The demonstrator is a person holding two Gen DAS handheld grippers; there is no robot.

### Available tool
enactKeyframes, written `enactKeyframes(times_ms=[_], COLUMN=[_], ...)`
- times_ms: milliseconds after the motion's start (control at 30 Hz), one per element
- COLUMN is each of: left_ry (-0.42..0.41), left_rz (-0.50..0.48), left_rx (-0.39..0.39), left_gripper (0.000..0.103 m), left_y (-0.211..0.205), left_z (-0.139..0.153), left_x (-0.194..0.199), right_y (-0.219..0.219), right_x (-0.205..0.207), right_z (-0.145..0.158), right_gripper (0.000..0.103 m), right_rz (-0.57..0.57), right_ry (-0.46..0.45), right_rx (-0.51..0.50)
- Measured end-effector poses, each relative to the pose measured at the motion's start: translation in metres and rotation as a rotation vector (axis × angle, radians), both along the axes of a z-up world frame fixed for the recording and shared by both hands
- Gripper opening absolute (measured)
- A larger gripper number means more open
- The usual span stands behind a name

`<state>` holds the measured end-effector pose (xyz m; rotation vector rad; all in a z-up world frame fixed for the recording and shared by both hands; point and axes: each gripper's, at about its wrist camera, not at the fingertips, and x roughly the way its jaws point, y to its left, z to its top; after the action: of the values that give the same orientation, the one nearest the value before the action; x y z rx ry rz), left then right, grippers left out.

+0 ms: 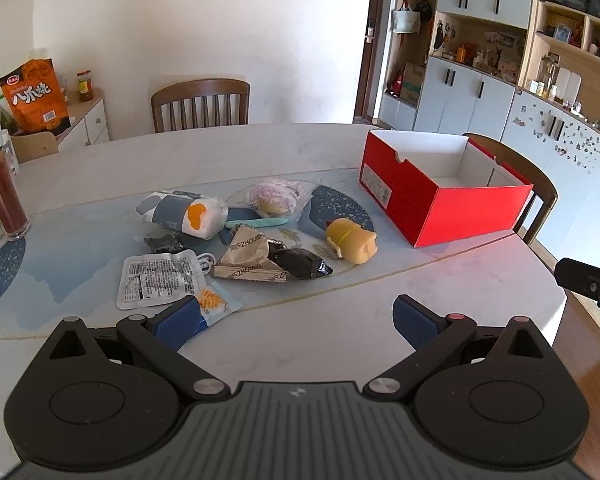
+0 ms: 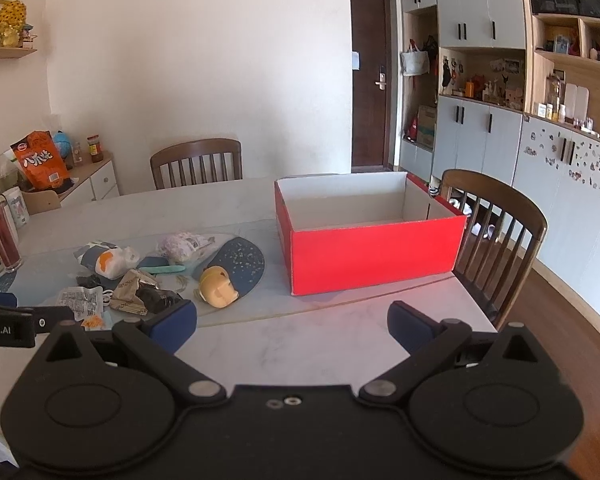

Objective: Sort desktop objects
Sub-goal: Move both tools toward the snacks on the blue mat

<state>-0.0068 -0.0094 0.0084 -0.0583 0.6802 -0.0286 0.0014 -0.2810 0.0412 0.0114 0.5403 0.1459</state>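
A pile of small objects lies on the table: a yellow toy (image 1: 351, 241) (image 2: 218, 289), a brown paper wrapper (image 1: 248, 259), a black wrapper (image 1: 300, 263), a white printed sachet (image 1: 158, 279), a white-and-orange packet (image 1: 188, 213), a wrapped bun (image 1: 276, 196) and a teal stick (image 1: 257, 222). An open red box (image 1: 440, 190) (image 2: 370, 236) stands to their right, empty. My left gripper (image 1: 296, 322) is open above the table's near edge, its left finger over the sachet's corner. My right gripper (image 2: 292, 326) is open and empty, in front of the box.
A tall bottle of dark red liquid (image 1: 2, 192) stands at the table's left. Wooden chairs stand at the far side (image 1: 200, 106) and right side (image 2: 496, 232). A side cabinet with an orange snack bag (image 1: 36, 96) is at the left. Cupboards line the right wall.
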Motion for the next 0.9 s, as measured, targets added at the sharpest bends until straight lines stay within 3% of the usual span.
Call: enactKeyframes(times_ms=[900], left_ry=[-0.049], left_rz=[0.062], left_rx=[0.023], left_gripper=[0.103], left_y=[-0.003], left_z=[0.006], left_x=[-0.006], right_y=[-0.018], right_x=[0.001], right_z=[-0.008], right_gripper=[0.102], right_rz=[0.082], right_ry=[-0.031], right_rx=[0.033])
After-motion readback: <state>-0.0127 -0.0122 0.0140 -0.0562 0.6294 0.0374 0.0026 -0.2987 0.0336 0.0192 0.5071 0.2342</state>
